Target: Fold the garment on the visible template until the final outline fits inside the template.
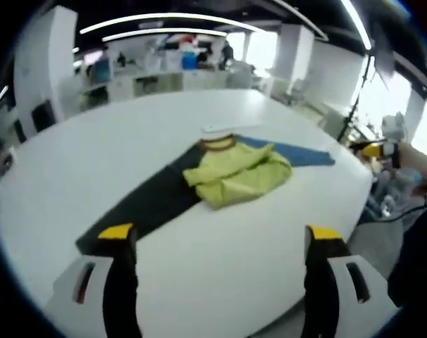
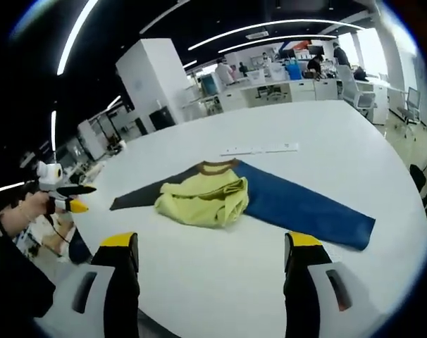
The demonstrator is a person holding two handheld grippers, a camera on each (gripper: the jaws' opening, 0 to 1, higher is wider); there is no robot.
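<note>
My left tool (image 1: 220, 238) hangs over the near edge of the white worktop (image 1: 129, 134), its two yellow-tipped jaws standing wide apart with nothing between them. Straight ahead of it, well beyond the tips, lies the garment (image 1: 234, 174): a yellow-green body bunched into a crumpled heap, with a brown collar at its far end. One black sleeve (image 1: 146, 205) runs from the heap back toward my left jaw and ends close ahead of that jaw's tip. A blue sleeve (image 1: 298, 153) stretches away ahead and to the right of the heap. Just past the collar, a thin pale strip (image 1: 224, 128) lies flat on the worktop. Off to the right of this tool, past the worktop's edge, I see the other tool held in a hand.

My right tool (image 2: 210, 246) also hangs above the worktop (image 2: 326, 134), jaws spread wide and empty. From here the garment (image 2: 206, 197) sits ahead and slightly left of centre between the jaws, well apart from both tips. The blue sleeve (image 2: 305, 208) comes out from the heap toward my right jaw, its cuff ending ahead and to the right of that tip. The black sleeve (image 2: 139, 197) points off ahead to the left. The pale strip (image 2: 259, 149) lies beyond the collar. To the left of this tool, off the worktop's edge, a hand holds the left tool.

I cannot make out any template outline on the worktop.
</note>
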